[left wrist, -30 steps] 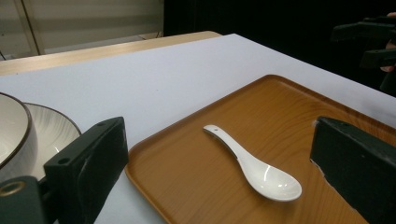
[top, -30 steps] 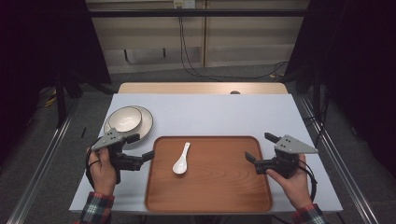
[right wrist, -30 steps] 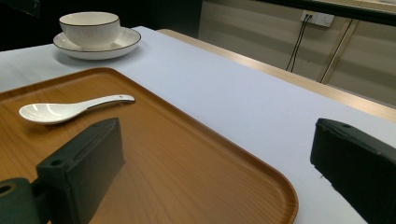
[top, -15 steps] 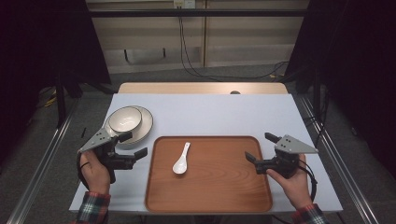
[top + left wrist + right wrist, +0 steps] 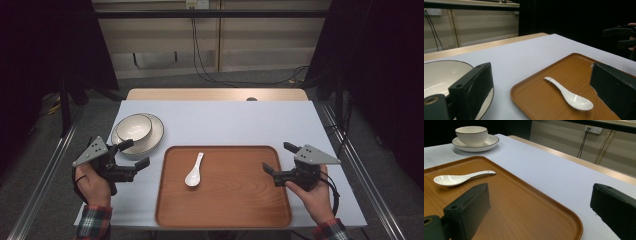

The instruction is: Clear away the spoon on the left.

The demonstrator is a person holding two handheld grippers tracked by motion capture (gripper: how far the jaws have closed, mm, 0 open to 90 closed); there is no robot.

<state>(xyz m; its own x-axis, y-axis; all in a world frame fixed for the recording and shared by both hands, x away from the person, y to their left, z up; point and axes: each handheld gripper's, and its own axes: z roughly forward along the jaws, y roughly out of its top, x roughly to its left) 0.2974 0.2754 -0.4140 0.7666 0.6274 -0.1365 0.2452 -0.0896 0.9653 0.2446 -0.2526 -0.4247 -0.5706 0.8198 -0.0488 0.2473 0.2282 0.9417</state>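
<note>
A white ceramic spoon (image 5: 193, 170) (image 5: 570, 94) (image 5: 459, 178) lies on the left part of a brown wooden tray (image 5: 235, 205) (image 5: 536, 100) (image 5: 524, 207). A white bowl (image 5: 133, 127) (image 5: 471, 135) (image 5: 441, 75) sits on a white plate (image 5: 152, 135) (image 5: 487, 142) at the table's left. My left gripper (image 5: 133, 154) (image 5: 539, 92) is open, held just left of the tray and in front of the plate. My right gripper (image 5: 279, 158) (image 5: 536, 212) is open over the tray's right edge. Neither holds anything.
The table top (image 5: 225, 125) is pale with a wooden strip (image 5: 215, 94) along its far edge. Metal rails (image 5: 45, 170) run along both sides on the floor. Cables (image 5: 205, 60) hang down the back wall.
My left gripper has drawn back to the left, off the tray's edge, and turned toward the bowl and plate. The right gripper, spoon and bowl have stayed put.
</note>
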